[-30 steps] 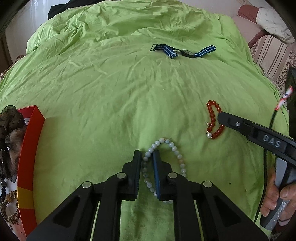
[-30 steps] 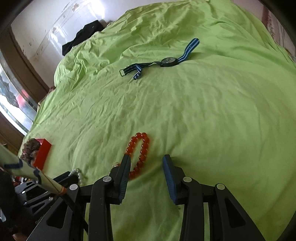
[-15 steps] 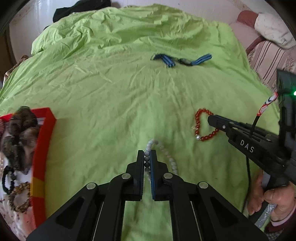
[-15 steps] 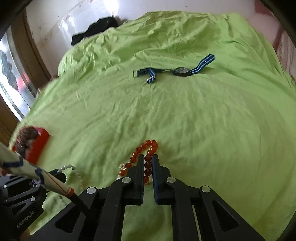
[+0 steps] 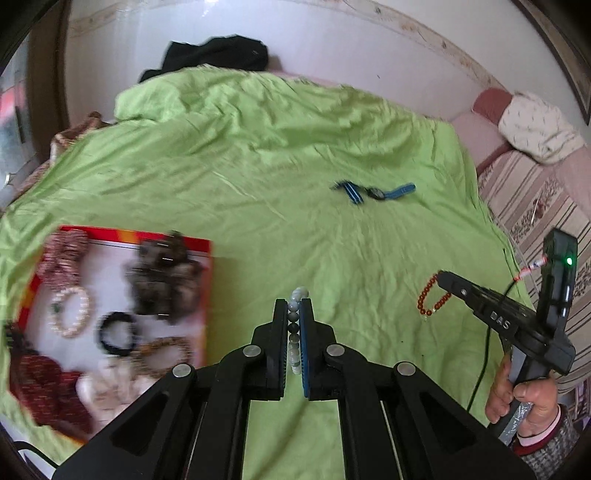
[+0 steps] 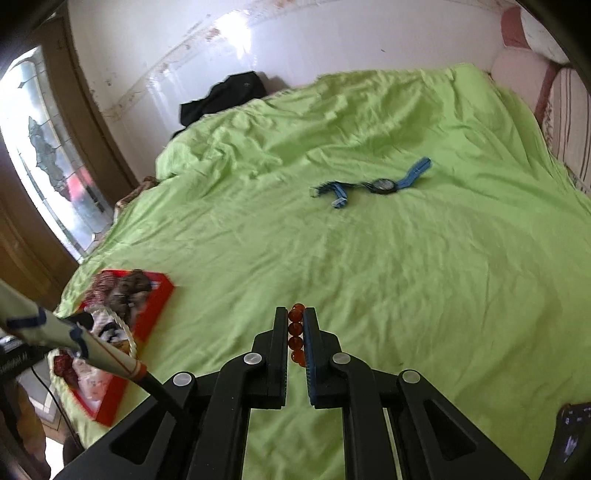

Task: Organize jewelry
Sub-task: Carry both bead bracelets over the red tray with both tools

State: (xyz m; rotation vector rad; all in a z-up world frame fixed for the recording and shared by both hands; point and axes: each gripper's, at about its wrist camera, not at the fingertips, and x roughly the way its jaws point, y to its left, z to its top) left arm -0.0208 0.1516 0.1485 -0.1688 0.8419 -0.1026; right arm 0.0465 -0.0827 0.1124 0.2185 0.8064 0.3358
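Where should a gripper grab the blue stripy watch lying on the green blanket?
Probably on a strap, not the face. The watch lies flat and spread out on the blanket; its round face is hard and low, while the far strap sticks out straight. Come from above, with the fingers either side of that strap's width.

Daylight enters from the window (image 6: 55, 177) at left and makes glare on the white wall (image 6: 229, 33). The red box (image 5: 122, 317) is blurred. Edges bend and darken.
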